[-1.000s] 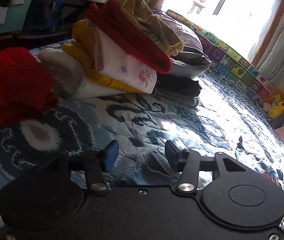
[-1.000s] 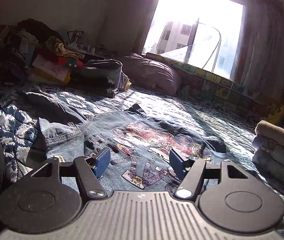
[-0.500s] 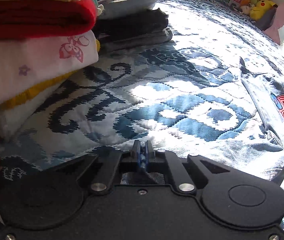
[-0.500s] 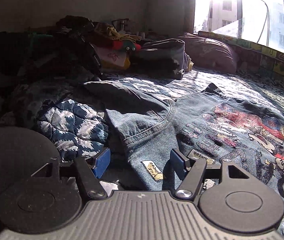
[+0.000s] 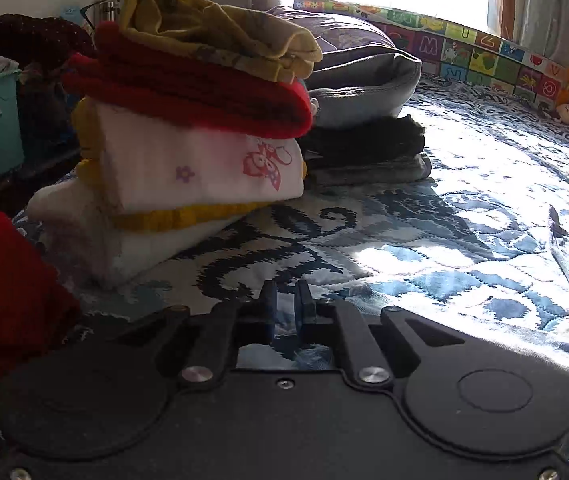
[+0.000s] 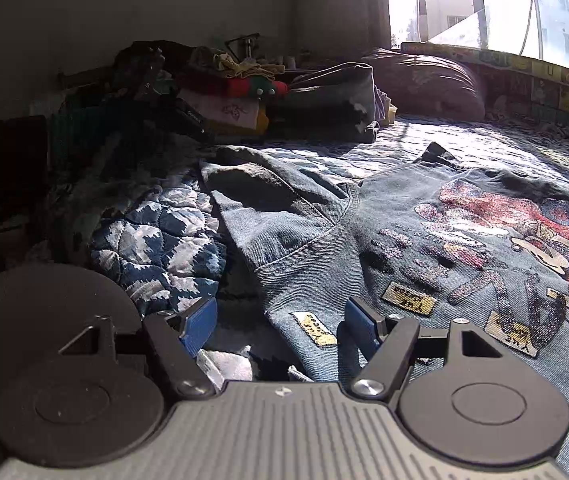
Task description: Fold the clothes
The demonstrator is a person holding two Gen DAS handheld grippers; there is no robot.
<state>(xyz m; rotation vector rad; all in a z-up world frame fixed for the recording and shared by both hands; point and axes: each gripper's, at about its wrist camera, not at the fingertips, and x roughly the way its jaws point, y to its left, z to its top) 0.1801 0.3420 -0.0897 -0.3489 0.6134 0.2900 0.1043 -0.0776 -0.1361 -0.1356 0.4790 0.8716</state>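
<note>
Left hand-held gripper (image 5: 284, 306) sat low over the quilted bed (image 5: 424, 248), its fingers drawn nearly together on a fold of denim. Right hand-held gripper (image 6: 280, 322) hovered with fingers apart at the edge of the denim jacket (image 6: 424, 248), spread print-up on the bed. Folded clothes (image 5: 200, 120) were stacked behind.

Both tools are black with silver screws — blue-padded jaws, the right gripper (image 6: 280, 322) grey-ribbed on top.
</note>
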